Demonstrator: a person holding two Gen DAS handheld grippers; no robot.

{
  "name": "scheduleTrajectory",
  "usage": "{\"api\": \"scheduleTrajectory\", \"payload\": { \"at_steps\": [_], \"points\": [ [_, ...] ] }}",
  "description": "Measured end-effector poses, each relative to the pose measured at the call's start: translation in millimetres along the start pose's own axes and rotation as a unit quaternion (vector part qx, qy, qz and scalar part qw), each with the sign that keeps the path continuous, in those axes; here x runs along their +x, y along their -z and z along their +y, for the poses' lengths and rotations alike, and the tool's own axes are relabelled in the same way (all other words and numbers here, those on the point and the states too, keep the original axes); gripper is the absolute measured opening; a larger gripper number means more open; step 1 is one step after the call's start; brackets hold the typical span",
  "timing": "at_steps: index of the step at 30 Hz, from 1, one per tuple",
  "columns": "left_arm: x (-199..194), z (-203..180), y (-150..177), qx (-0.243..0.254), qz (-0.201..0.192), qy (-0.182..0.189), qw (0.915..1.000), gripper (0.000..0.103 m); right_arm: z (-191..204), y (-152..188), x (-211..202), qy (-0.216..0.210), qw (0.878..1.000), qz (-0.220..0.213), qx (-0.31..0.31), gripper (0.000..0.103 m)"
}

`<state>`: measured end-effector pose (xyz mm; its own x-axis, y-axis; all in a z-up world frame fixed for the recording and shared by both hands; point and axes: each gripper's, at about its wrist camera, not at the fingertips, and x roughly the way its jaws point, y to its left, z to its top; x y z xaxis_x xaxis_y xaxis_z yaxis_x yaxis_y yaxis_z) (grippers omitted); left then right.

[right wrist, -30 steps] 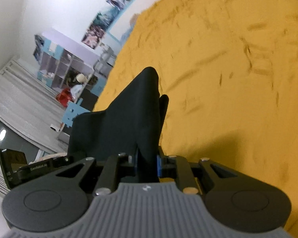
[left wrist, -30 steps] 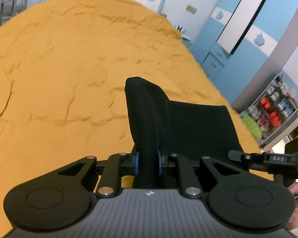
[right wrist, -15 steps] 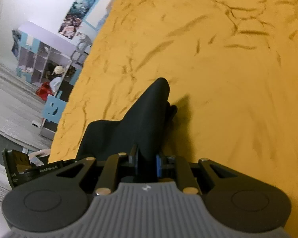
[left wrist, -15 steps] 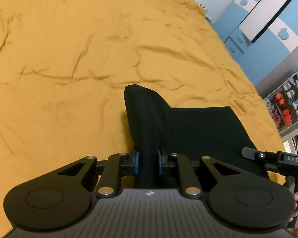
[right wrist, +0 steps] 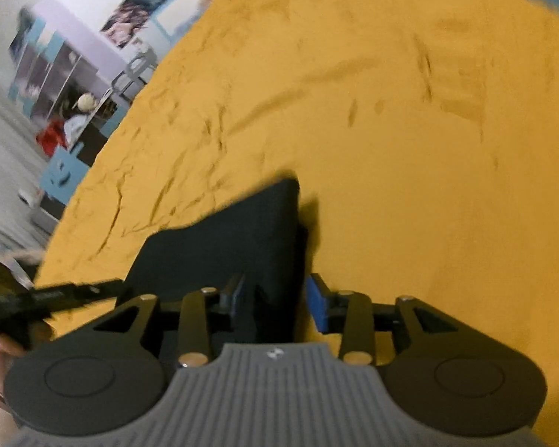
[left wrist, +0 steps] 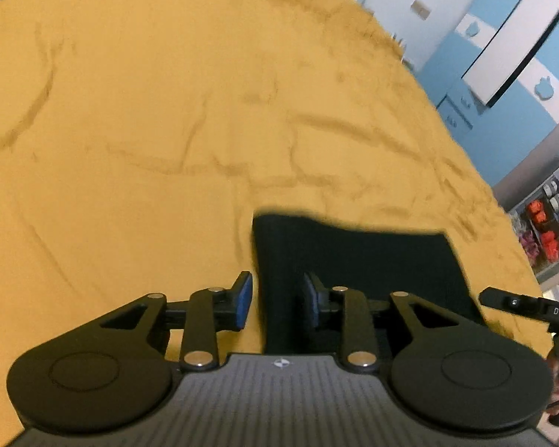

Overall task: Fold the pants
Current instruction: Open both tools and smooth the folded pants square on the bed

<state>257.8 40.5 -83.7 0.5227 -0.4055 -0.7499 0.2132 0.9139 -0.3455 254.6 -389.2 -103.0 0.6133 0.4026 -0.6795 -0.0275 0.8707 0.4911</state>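
left tongs (left wrist: 277, 300): released; pants (left wrist: 357, 260) between pads
right tongs (right wrist: 277, 300): released
pants: on bed (left wrist: 167, 130)

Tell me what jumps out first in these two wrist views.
The black pants stand out as a dark slab low in both views, lying on the wrinkled orange bedspread that fills most of each picture. Next come the two tools: the left tool and the right tool each straddle a raised edge of the fabric with jaws apart, blue pads showing.
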Motion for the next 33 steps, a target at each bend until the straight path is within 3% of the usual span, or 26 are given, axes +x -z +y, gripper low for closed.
{"api": "scheduleTrajectory", "payload": {
  "at_steps": [3, 4, 8, 11, 19, 23, 27, 30, 31, 33],
  "points": [
    [-4, -18, -14, 0.022, -0.038, -0.012, 0.999, 0.023, 23, -18, 2, 0.016, 0.998, -0.022, -0.065, 0.03],
    [0, -24, -16, 0.034, -0.042, -0.021, 0.9983, 0.021, 30, -24, 10, 0.02, 0.996, -0.023, -0.081, 0.022],
    [36, -38, -14, 0.068, -0.035, -0.053, 0.9957, 0.011, 39, -37, 48, 0.038, 0.994, -0.015, -0.106, 0.007],
    [60, -30, -7, 0.061, -0.016, -0.076, 0.9951, 0.005, 29, -39, 74, 0.049, 0.994, -0.001, -0.094, 0.0],
    [66, 4, -1, 0.034, -0.007, -0.096, 0.9948, 0.004, 7, -32, 100, 0.068, 0.996, 0.018, -0.061, 0.0],
    [29, 2, 2, 0.032, -0.023, -0.093, 0.9949, 0.004, 14, -28, 66, 0.074, 0.995, -0.012, -0.067, 0.0],
    [-19, -20, 20, 0.057, -0.046, -0.089, 0.9933, 0.006, 35, -2, 19, 0.069, 0.992, -0.033, -0.104, 0.001],
    [-45, -38, 42, 0.071, -0.059, -0.086, 0.9919, 0.007, 53, 26, -8, 0.072, 0.987, -0.044, -0.135, 0.01],
    [-51, -43, 50, 0.076, -0.062, -0.087, 0.9913, 0.01, 58, 34, -15, 0.072, 0.986, -0.05, -0.144, 0.019],
    [-61, -55, 68, 0.087, -0.071, -0.086, 0.99, 0.029, 69, 55, -26, 0.075, 0.982, -0.061, -0.164, 0.027]
  ]
}}
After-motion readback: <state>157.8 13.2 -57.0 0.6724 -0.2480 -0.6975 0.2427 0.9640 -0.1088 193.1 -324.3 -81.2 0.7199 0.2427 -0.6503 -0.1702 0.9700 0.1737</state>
